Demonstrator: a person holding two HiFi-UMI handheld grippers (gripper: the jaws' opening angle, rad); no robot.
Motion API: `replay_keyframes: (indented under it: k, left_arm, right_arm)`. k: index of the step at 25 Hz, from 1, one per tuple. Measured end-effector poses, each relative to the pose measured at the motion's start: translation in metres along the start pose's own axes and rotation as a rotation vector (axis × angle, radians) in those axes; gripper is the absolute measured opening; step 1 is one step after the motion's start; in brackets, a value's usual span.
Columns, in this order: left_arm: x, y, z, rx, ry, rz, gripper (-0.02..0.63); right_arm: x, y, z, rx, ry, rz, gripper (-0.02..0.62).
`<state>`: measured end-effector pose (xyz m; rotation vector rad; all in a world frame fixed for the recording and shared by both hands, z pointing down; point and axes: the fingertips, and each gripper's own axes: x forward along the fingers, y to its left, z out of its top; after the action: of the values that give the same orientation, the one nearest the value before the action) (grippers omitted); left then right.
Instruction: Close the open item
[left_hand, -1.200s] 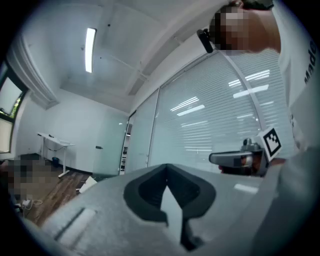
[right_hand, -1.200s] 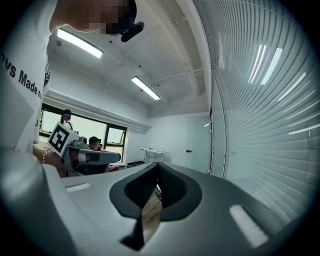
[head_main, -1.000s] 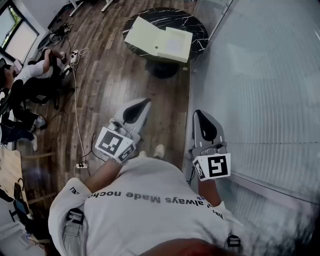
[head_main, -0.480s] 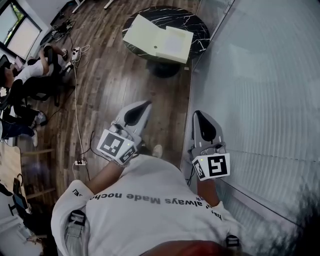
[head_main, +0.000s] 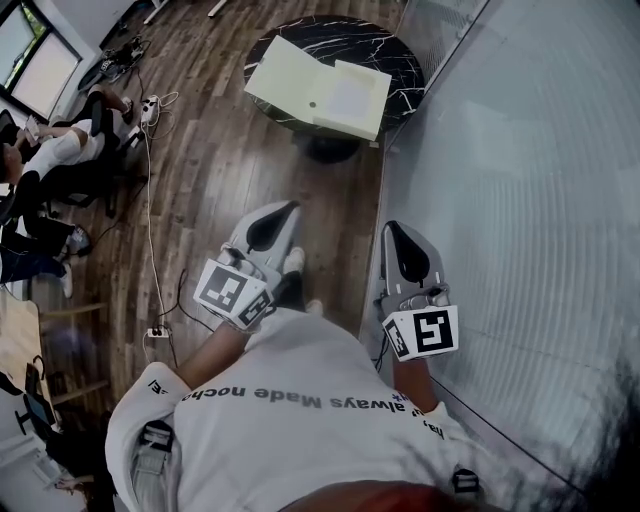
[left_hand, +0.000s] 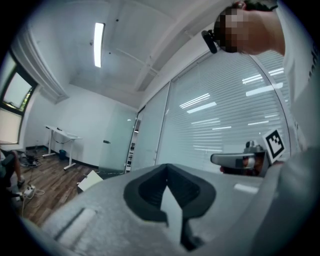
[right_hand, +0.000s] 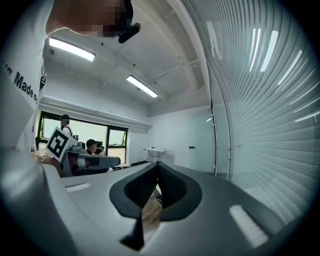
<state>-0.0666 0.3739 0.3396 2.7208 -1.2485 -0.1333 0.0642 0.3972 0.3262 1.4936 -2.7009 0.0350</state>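
The open item is a pale box (head_main: 318, 90) with its lid folded back flat, lying on a round black marble table (head_main: 402, 66) ahead of me. In the left gripper view the box (left_hand: 90, 181) shows small and far off. My left gripper (head_main: 284, 209) is held near my waist, shut and holding nothing, well short of the table. My right gripper (head_main: 394, 228) hangs beside it, next to the glass wall, also shut and empty. Each gripper view shows its own jaw tips meeting, left (left_hand: 167, 165) and right (right_hand: 158, 164), with nothing between them.
A frosted glass wall with blinds (head_main: 520, 200) runs along my right. Seated people (head_main: 60, 150) and chairs are at the left. A cable and power strip (head_main: 158, 330) lie on the wooden floor (head_main: 210, 170). My shoe (head_main: 291, 262) shows between the grippers.
I have stepped forward: one foot now shows further ahead between the grippers. Both grippers keep their place and stay shut.
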Motion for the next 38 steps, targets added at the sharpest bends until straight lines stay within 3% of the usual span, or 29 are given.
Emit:
replay_keyframes:
  k: [11, 19, 28, 38]
  left_arm:
    - [0.053, 0.125, 0.033, -0.003, -0.022, -0.014, 0.003]
    - [0.076, 0.202, 0.031, -0.014, -0.007, -0.013, 0.003]
    - [0.127, 0.228, 0.019, -0.039, 0.028, -0.049, 0.003]
    - [0.223, 0.243, 0.011, -0.033, 0.049, -0.053, 0.003]
  right_arm:
    - [0.139, -0.011, 0.021, -0.035, 0.005, -0.003, 0.002]
    - [0.215, -0.013, 0.014, -0.036, 0.028, -0.011, 0.002]
    - [0.251, -0.055, 0.008, -0.021, 0.036, -0.06, 0.002]
    - [0.292, -0.143, -0.001, -0.011, 0.026, -0.072, 0.002]
